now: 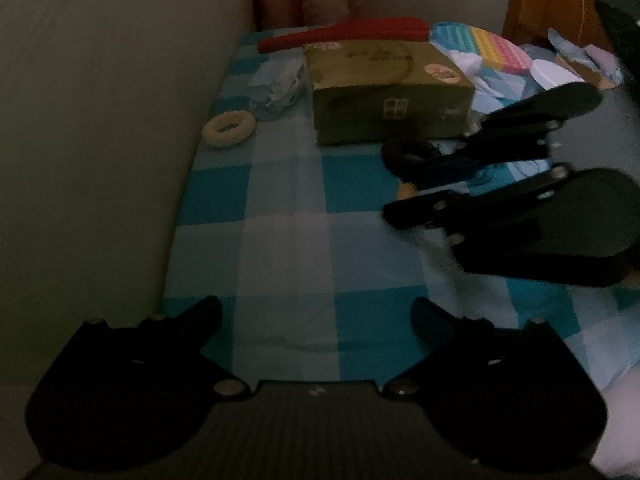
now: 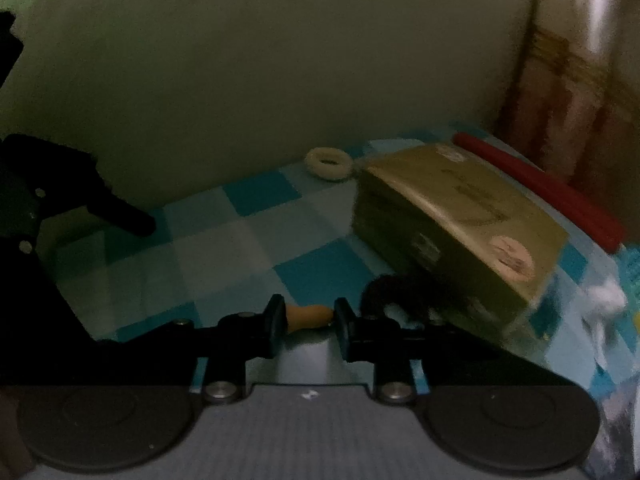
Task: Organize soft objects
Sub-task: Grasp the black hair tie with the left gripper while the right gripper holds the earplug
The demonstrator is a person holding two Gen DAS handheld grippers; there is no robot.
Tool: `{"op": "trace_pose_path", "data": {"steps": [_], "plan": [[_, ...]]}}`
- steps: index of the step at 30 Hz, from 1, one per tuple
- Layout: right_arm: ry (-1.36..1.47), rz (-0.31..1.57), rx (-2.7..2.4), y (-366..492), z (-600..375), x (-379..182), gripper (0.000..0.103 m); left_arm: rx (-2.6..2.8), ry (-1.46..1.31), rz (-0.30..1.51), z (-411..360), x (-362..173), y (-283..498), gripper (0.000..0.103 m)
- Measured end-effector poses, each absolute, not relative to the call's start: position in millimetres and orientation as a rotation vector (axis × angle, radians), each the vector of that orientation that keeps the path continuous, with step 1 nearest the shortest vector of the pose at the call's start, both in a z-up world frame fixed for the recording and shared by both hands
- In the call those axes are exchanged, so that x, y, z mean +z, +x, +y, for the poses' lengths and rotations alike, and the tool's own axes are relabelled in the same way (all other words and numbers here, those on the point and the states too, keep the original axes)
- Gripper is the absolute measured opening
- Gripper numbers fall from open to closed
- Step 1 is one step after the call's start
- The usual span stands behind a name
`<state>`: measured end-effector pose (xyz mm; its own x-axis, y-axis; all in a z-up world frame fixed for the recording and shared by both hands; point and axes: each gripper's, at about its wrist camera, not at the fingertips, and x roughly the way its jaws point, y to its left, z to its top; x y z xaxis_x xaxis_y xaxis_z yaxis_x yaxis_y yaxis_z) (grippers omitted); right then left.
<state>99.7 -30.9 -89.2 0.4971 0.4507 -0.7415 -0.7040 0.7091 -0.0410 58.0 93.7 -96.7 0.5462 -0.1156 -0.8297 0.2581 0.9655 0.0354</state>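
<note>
1. In the left wrist view the left claw [image 1: 316, 312] sits nearest the lens, tilted down over the blue-and-white checked cloth [image 1: 288, 240]; its two dark fingers stand wide apart with only bare cloth between them.
2. In the right wrist view the right claw [image 2: 308, 320] also points down at the cloth, its jaws drawn close on a small orange soft piece [image 2: 310, 314]; both pads look to be touching its ends, though the picture is dim and blurred.
3. From the left wrist view the right claw comes in from the right side, lying low over the cloth, with the orange piece showing just at its fingertips.
4. Just beside the right claw's far finger lies a black fuzzy ring [image 2: 390, 290], close against the near face of the olive-green box [image 2: 460, 208].
5. The box rests on the cloth near the middle, its lid printed with a round mark and a pale sticker.
6. Left of the box, near the pale wall [image 1: 100, 120], lies a cream ring [image 1: 229, 126], apart from both claws.
7. Behind the cream ring sits a crumpled pale bundle [image 1: 276, 84].
8. Farthest back, a red flat piece [image 1: 344, 34] lies behind the box, with a pastel bubble-pattern sheet [image 1: 480, 50] to its right.
</note>
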Motion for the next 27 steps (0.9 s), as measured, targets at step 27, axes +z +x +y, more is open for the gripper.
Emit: {"op": "trace_pose_path", "data": {"steps": [27], "plan": [[-0.194,0.826,0.466,54.0,-140.0,-71.5,0.031,-0.41,0.16,0.818,26.6,-105.2,126.8,0.067]]}}
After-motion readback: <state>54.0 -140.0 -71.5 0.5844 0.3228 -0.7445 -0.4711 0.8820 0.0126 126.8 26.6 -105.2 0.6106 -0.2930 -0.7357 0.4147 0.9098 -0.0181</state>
